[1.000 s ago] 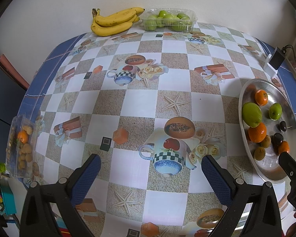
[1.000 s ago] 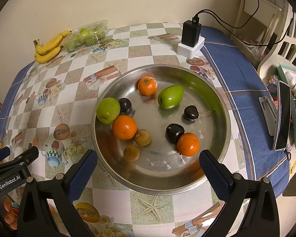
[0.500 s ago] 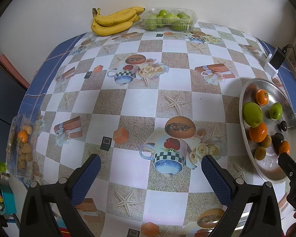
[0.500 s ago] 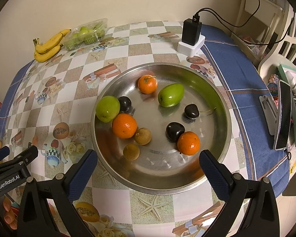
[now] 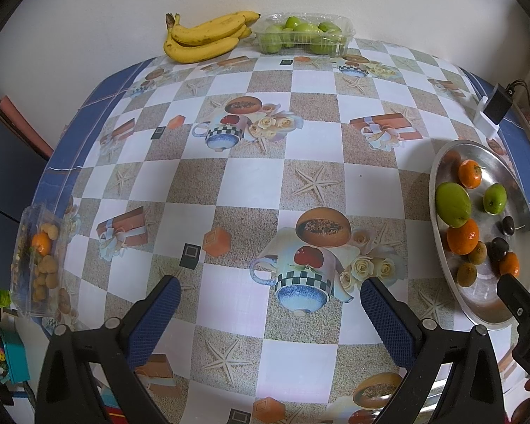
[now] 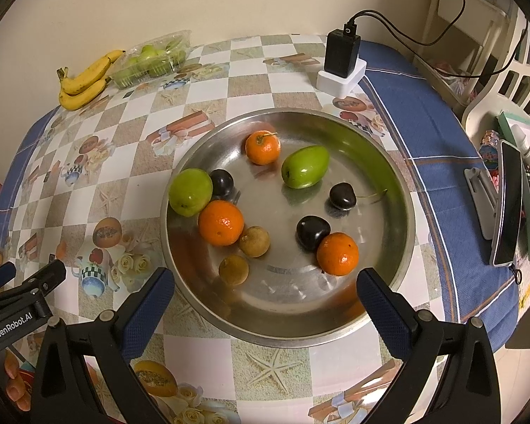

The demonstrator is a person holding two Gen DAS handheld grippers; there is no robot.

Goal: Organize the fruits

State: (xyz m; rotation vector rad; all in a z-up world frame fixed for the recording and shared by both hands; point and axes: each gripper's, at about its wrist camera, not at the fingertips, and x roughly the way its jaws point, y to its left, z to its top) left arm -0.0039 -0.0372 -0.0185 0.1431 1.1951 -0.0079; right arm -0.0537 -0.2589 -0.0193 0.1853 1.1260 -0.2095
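A steel bowl (image 6: 399,190) holds three oranges (image 6: 221,222), two green fruits (image 6: 304,166), three dark plums (image 6: 312,230) and two small brown fruits (image 6: 253,241). My right gripper (image 6: 265,293) is open and empty over the bowl's near rim. My left gripper (image 5: 270,304) is open and empty above the patterned tablecloth, left of the bowl (image 5: 436,162). Bananas (image 5: 205,35) and a clear box of green fruit (image 5: 302,33) lie at the far edge.
A clear box of small brown fruit and an orange (image 5: 40,261) sits at the table's left edge. A black charger on a white base (image 6: 342,60) stands behind the bowl. A phone and clutter (image 6: 508,205) lie to the right, off the table.
Both grippers have hardly moved. The left wrist view has drifted slightly; nothing was taken or released.
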